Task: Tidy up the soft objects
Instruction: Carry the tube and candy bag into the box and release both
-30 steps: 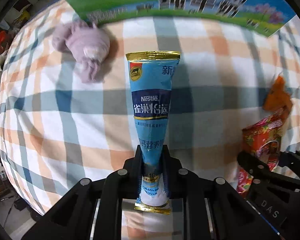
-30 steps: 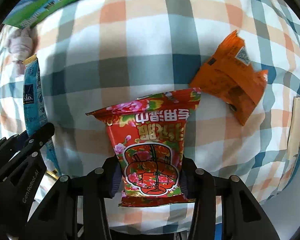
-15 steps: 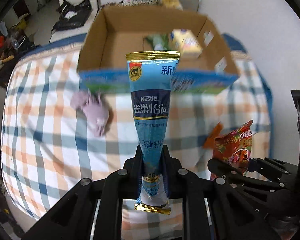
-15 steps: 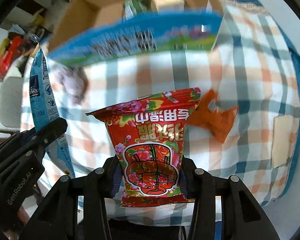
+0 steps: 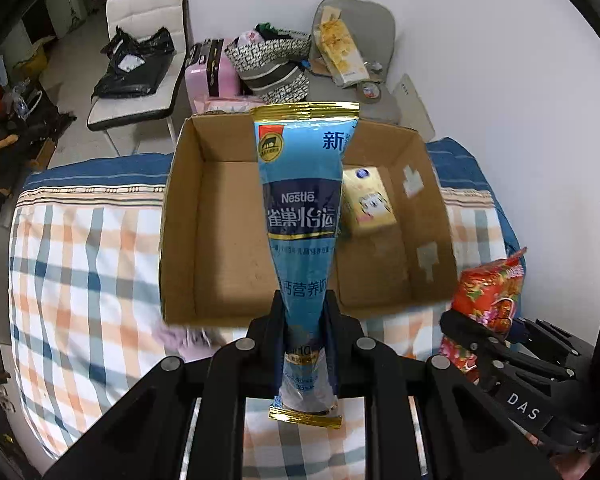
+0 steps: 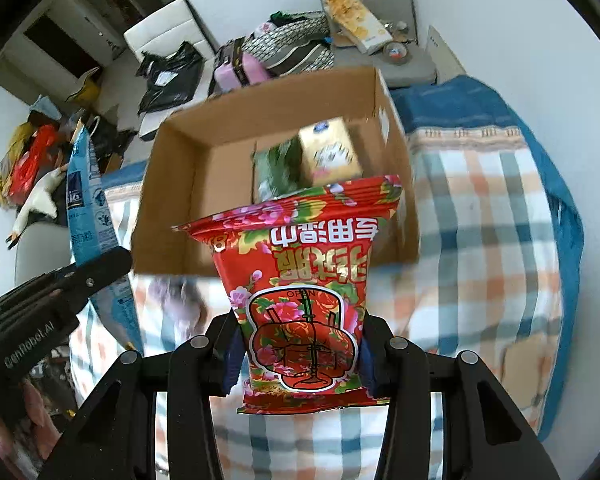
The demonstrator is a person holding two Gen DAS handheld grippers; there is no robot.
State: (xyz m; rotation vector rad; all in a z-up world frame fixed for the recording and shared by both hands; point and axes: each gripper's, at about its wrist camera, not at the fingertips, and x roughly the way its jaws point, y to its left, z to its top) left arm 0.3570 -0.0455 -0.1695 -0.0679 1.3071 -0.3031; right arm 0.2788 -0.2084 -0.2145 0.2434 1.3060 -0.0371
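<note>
Soft packets are both lifted off the bed, one per claw, both aimed at the open cardboard box [image 5: 188, 216] that sits on the plaid bedspread [image 5: 80, 264]. Left claw [image 5: 305, 330] is clamped tight on the lower part of the blue Nestle pouch [image 5: 304, 208], gripped low so the long body stands up ahead of the camera and its gold-sealed top reaches over the box opening. Right claw [image 6: 300, 354] is closed on the red floral packet [image 6: 304, 280] across its lower half, print upside down, the top edge overlapping the box's near wall in view. Each packet pinched at one end, likely so the free end can go into the box first.

Box already holds a yellow carton [image 5: 370, 202] and a green packet [image 6: 276, 172] toward the back right, so the left half of the floor looks free for the drop. A purple plush [image 6: 176, 300], blurred, lies on the bedspread just in front of the box's near wall, not yet picked up. Background: chair, bags, pink suitcase [image 5: 210, 68] beyond the bed, not part of the job.

Judged step: carrying both packets to the box; release not yet done. Risk: limp pouch may catch on the near wall.
</note>
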